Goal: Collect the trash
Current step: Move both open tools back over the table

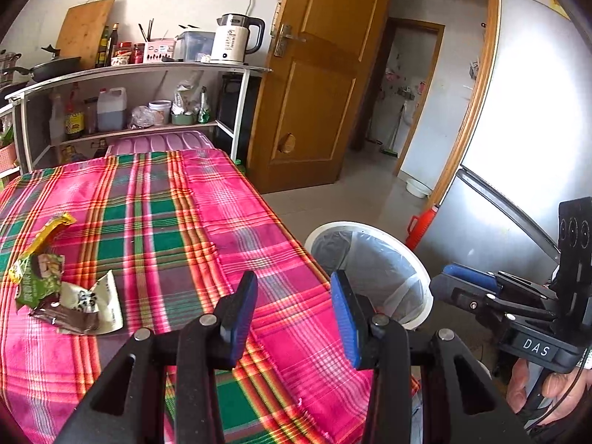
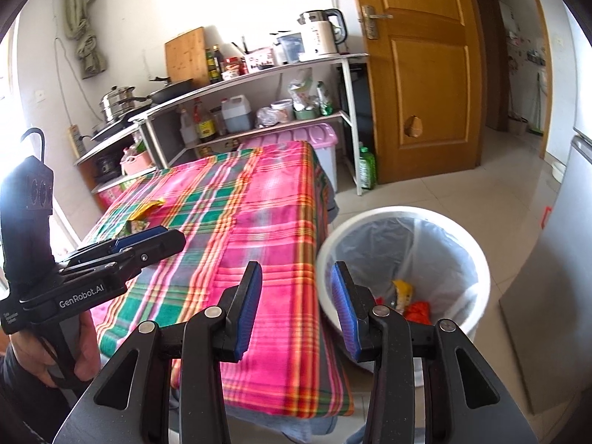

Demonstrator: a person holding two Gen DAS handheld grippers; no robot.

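The left tongs (image 1: 294, 314) stand with their blue pads apart and nothing between them, poised above the near right part of the bench (image 1: 155, 199), which is draped in a pink, green and orange plaid cloth. Off to their left, lying on the cloth, is the trash still to be gathered: a torn green and yellow snack wrapper (image 1: 39, 259), and just beside it, touching, a crumpled white and brown wrapper (image 1: 85, 307). To the right of the left tongs, past the bench edge, stands a round white plastic bin lined with a clear bag (image 1: 370, 259) on the tiled floor. The right tongs (image 2: 296, 312) are likewise apart and empty, hanging over the bench's right edge with the bin just to their right; in the right wrist view the bin (image 2: 403, 270) already holds a yellow packet (image 2: 401, 290) and a crumpled orange-red piece (image 2: 418, 310) at its bottom. Each tool shows in the other's view, gripped by a person's hand: the right hand (image 1: 547, 392) at the far right of the left tongs, the left hand (image 2: 51, 351) at the far left of the right tongs. Beyond both tongs stands a metal shelf rack (image 2: 259, 74) carrying a white electric kettle (image 2: 322, 33), with a wooden door (image 2: 425, 74) to its right.
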